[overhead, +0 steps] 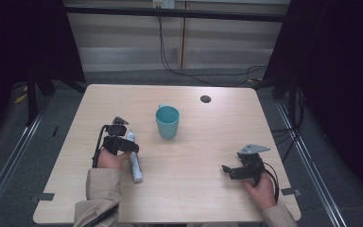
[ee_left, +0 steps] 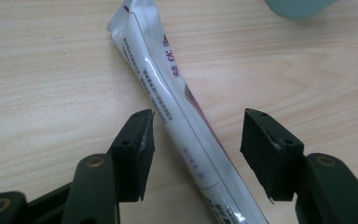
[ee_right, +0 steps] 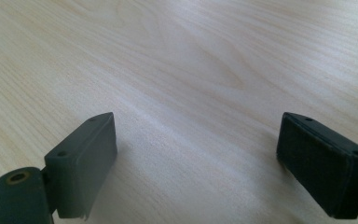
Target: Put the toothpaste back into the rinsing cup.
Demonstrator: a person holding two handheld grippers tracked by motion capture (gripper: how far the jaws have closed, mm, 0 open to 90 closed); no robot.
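2 wide-open, empty grippers, left (overhead: 131,142) and right (overhead: 225,169), on pale wood table (overhead: 203,142), grey floor (overhead: 66,101) around.

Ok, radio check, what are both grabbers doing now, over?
Left hand-held gripper open, straddling white tube. Right hand-held gripper open over bare table. Teal cup stands apart.

Bare table (overhead: 198,156) between grippers — cup (overhead: 167,121) beyond tube (overhead: 134,161).

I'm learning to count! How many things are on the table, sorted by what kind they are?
Cup, teal: 1
Toothpaste tube, white: 1
Handheld grippers: 2, the left gripper and the right gripper
Total: 4
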